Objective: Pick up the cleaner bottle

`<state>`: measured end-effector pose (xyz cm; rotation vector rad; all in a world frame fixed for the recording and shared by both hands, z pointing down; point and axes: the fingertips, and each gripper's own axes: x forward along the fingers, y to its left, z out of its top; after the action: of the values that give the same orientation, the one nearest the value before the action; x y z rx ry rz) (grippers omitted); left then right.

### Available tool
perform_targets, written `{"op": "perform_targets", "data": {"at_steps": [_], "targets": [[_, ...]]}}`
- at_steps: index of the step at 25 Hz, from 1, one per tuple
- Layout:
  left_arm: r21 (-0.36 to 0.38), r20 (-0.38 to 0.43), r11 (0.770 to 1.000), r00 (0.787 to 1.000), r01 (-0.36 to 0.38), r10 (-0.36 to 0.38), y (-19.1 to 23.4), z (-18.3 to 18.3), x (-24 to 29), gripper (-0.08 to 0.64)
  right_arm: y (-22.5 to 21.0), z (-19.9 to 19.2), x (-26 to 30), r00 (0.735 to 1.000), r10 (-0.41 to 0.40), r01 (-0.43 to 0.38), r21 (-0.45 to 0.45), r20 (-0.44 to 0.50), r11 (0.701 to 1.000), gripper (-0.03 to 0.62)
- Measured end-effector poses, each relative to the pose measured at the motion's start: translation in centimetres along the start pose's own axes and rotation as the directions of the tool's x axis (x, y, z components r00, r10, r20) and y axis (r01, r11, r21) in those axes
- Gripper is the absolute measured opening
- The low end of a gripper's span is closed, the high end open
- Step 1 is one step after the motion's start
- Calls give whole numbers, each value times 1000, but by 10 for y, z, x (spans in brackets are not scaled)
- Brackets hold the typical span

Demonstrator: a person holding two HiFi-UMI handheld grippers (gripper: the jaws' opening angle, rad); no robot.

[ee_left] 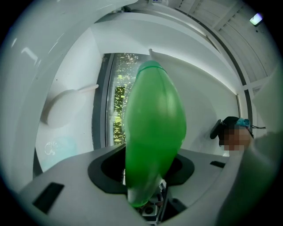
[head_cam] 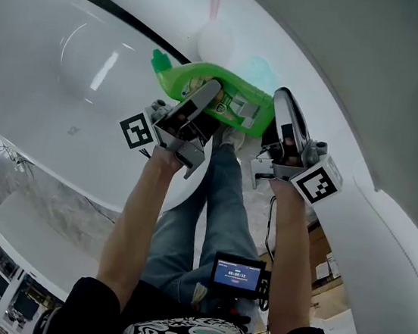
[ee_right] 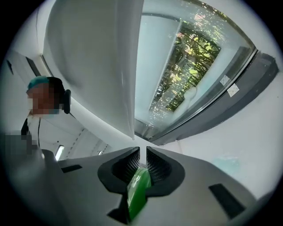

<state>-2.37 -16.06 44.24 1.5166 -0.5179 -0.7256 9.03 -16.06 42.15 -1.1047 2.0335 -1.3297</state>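
The green cleaner bottle [head_cam: 220,84] lies on its side in the air, its cap to the left, held between both grippers above the tub's rim. My left gripper [head_cam: 209,94] is shut on its body; in the left gripper view the green bottle [ee_left: 154,128] fills the space between the jaws of the left gripper [ee_left: 142,167]. My right gripper [head_cam: 282,102] is shut on the bottle's other end. In the right gripper view, a thin green edge of the bottle [ee_right: 138,190] is pinched between the ribbed pads of the right gripper [ee_right: 143,154].
A white bathtub [head_cam: 62,67] curves at the left, with a dark gap along the wall. A white round brush with a pink handle [head_cam: 214,41] and a pale blue cloth [head_cam: 262,68] lie behind the bottle. The person's jeans [head_cam: 219,202] and a small screen [head_cam: 238,275] are below.
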Motion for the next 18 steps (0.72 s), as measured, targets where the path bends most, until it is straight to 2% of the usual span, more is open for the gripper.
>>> {"op": "perform_targets", "data": {"at_steps": [3, 8, 10, 13, 18], "targets": [[-17, 13, 1000, 1000, 11, -10, -6, 6, -4, 194, 14, -8, 8, 1000, -2, 2, 1, 2, 1000, 64], [-110, 114, 993, 993, 54, -41, 30, 12, -32, 193, -3, -36, 1, 1000, 19, -19, 2, -2, 1000, 64], [-131, 146, 989, 988, 67, -47, 36, 10, -35, 192, -13, -27, -8, 1000, -6, 7, -30, 24, 1000, 64], [-125, 163, 991, 986, 55, -34, 31, 12, -32, 192, -15, -7, -15, 999, -33, 35, -42, 43, 999, 64], [-138, 193, 989, 981, 59, -32, 36, 14, -31, 192, -26, -4, -23, 998, -54, 55, -59, 33, 997, 61]]}}
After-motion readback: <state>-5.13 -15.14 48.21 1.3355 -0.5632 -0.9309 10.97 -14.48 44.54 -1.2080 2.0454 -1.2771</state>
